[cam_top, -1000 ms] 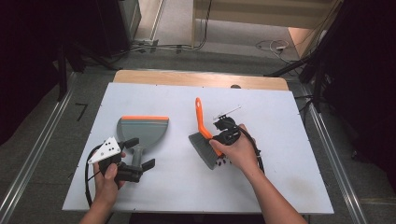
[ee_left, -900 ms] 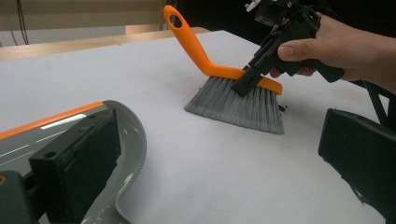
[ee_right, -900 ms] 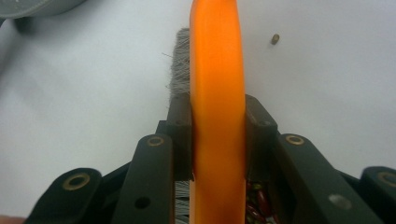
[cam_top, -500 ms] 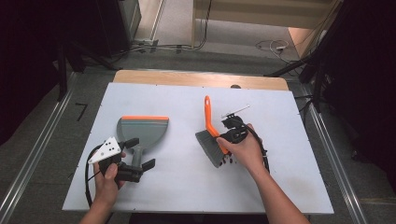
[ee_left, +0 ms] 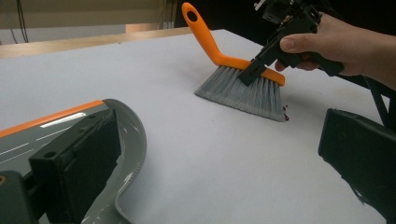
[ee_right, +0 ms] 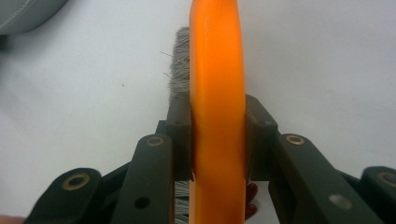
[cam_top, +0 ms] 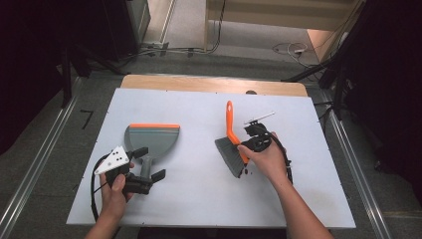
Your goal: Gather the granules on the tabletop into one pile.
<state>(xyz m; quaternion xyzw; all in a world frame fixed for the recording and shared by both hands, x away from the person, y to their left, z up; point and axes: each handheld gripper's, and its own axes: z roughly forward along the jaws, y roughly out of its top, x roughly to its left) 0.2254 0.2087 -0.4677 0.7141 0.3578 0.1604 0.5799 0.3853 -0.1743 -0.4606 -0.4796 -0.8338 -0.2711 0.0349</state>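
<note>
From above, we see a white table (cam_top: 199, 199): the dustpan (cam_top: 152, 142) lies empty at left, its handle between our left gripper's (cam_top: 149, 167) open jaws. The left gripper view shows the brush (ee_left: 243, 84) bristles-down by small dark crumbs (ee_left: 286, 112). In the right gripper view, our right gripper (ee_right: 218, 140) clamps the brush.

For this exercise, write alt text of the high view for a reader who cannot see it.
The right gripper clamps an orange-handled brush with grey bristles on a white table. The left gripper straddles the handle of a grey dustpan, jaws open.
</note>
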